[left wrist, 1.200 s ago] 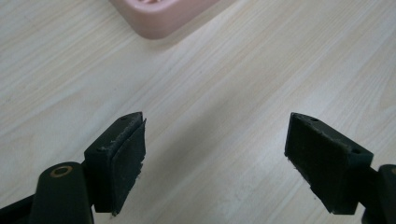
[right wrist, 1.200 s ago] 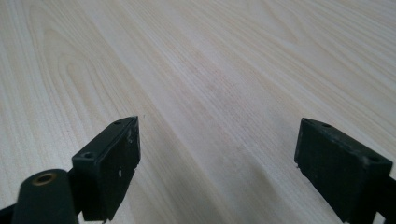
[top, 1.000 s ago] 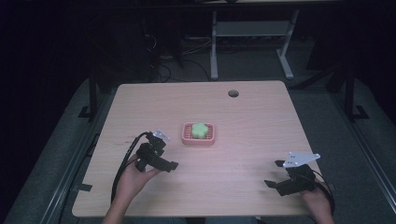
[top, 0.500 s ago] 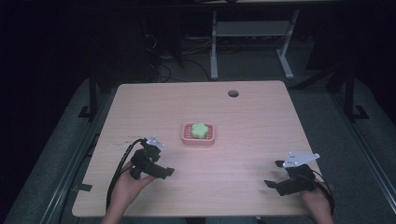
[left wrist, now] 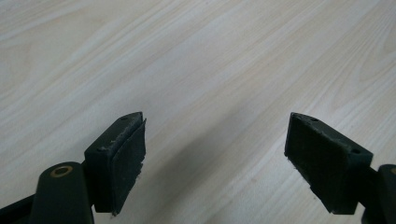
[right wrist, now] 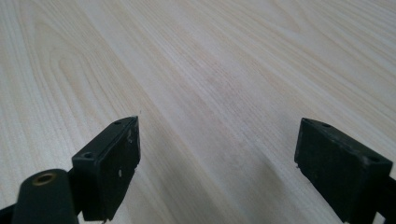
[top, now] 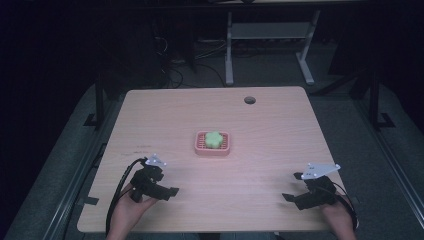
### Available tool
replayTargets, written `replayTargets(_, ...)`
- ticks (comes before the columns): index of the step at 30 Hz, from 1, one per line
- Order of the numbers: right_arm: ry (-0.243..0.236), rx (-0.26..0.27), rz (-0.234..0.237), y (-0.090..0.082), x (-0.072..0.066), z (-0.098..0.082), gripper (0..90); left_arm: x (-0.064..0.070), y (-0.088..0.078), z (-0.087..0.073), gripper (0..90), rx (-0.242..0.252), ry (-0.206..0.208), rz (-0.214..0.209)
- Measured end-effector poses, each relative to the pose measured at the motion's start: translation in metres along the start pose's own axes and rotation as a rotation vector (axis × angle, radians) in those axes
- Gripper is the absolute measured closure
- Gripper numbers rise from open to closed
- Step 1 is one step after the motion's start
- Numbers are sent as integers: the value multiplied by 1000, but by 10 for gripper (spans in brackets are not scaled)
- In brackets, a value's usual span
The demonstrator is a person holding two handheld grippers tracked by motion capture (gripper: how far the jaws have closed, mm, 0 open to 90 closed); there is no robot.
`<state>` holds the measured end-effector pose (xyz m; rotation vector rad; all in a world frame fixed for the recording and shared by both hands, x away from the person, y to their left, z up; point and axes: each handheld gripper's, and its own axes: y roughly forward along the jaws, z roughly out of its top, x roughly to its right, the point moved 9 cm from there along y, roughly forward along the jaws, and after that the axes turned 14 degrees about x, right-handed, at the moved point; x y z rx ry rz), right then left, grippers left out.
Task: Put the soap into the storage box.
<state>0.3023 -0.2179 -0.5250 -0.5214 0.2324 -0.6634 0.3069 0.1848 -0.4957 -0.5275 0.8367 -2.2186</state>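
Note:
A pink slotted tray [top: 200,148] sits at the table's middle with a green flower-shaped piece [top: 214,139] in it. My left gripper [top: 168,183] hovers low over the near left of the table, a person's hand around it, jaws wide apart and pointing right. Its own view has both black pads [left wrist: 128,158] over bare wood, the left gripper [left wrist: 217,140] holding nothing. My right gripper [top: 292,187] is at the near right, jaws pointing left. It too is open [right wrist: 219,144] over bare wood.
The light wooden table [top: 280,145] has a round cable hole [top: 249,100] at the back right. A black cable [top: 122,182] trails from the left gripper toward the near edge. A white desk frame [top: 270,45] stands on the dark floor beyond the table.
My left gripper has drawn back toward the near left edge, farther from the pink tray. The right gripper has barely shifted. Both stay open.

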Motion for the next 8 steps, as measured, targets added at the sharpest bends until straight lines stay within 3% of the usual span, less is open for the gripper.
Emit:
replayTargets(2, 0, -2, -3, 0, 0, 0, 138, 1, -3, -2, 207, 28, 16, 22)
replayTargets(5, -2, 1, -2, 1, 0, 0, 138, 5, -5, -7, 211, 76, 23, 18)
replayTargets(8, -10, 4, 1, 2, -1, 2, 138, 9, -4, -12, 216, 79, 16, -1)
